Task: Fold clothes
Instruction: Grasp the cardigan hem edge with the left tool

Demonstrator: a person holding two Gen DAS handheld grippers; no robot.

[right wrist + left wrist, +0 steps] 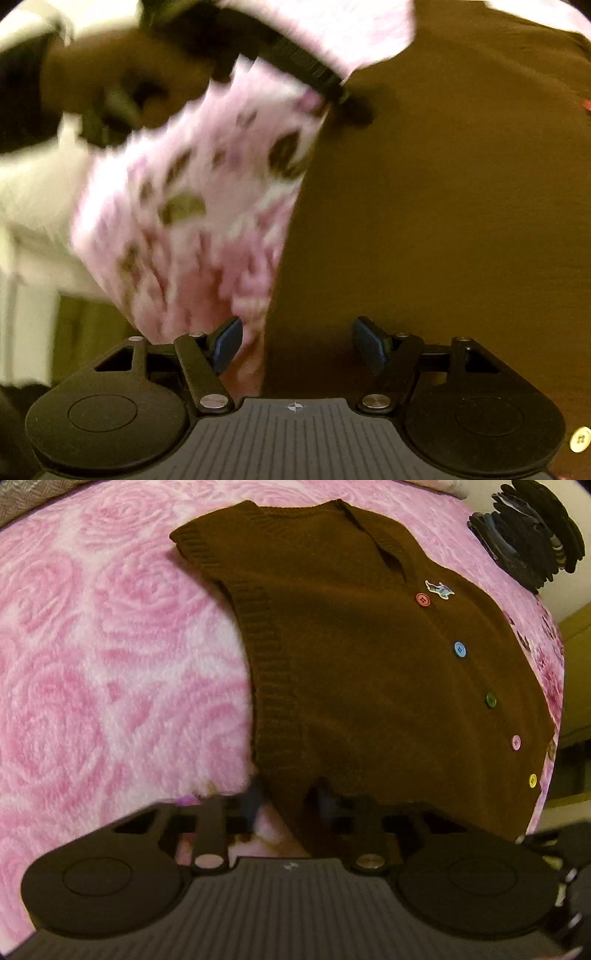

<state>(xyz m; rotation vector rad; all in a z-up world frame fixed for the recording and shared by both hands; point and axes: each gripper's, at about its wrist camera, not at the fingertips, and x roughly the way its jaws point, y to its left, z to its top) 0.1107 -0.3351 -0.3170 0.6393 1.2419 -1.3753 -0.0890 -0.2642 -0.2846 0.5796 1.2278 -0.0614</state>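
A brown knit vest with a row of coloured buttons lies flat on a pink rose-patterned blanket. My left gripper is at the vest's near hem corner, blurred, shut with brown fabric between its fingers. In the right wrist view the same vest fills the right half. My right gripper hovers over the vest's edge, its blue pads wide apart and holding nothing. Beyond it, a hand holds the left gripper, whose tip meets the vest's edge.
A dark stack of folded items sits on the blanket at the far right. A pink floral sheet hangs over the bed's edge to the left of the vest, with pale floor beyond. Open blanket lies to the vest's left.
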